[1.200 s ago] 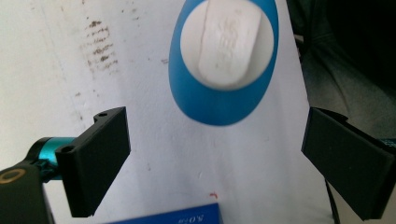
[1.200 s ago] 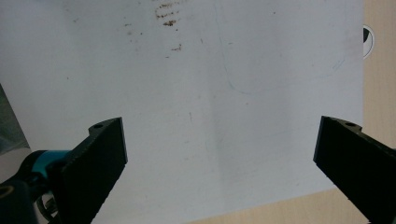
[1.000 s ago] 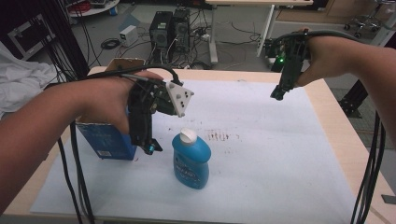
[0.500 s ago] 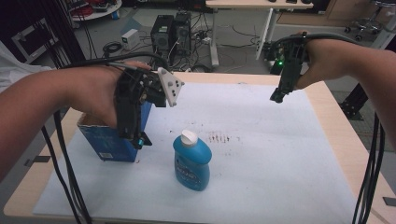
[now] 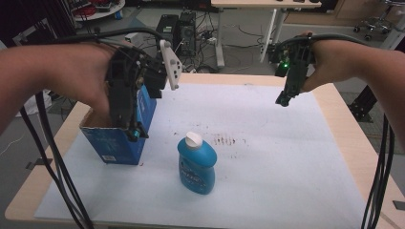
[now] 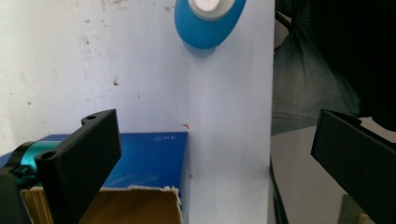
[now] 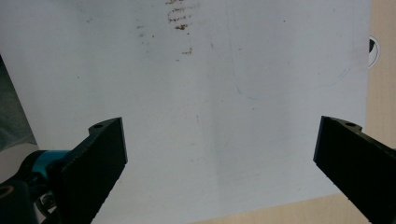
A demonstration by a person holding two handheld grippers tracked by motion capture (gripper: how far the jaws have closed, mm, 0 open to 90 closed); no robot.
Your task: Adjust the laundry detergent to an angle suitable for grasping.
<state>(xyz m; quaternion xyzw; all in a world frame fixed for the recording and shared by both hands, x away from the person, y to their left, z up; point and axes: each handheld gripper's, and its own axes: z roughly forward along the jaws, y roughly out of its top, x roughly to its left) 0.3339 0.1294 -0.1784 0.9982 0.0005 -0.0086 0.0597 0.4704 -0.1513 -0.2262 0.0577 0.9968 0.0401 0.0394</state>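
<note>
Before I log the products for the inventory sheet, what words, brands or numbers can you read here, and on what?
Blue bottle: pale lettering on its front label, too blurred to read.
Blue cardboard box: a small white label patch low on its front, too small to read.
Blue cardboard box, seen from the left gripper view: a faint short mark near the top edge, not legible.
Nothing else carries text.

High view: fixed above the near edge of the table [image 5: 344, 143], facing forward and down, far enough to take in all four edges. Left gripper view: looks steeply down, close, over the box [image 6: 140, 154] and bottle [image 6: 210, 21], shared with the high view. Right gripper view: close, down on the white sheet [image 7: 210, 116] by the table's right edge.
</note>
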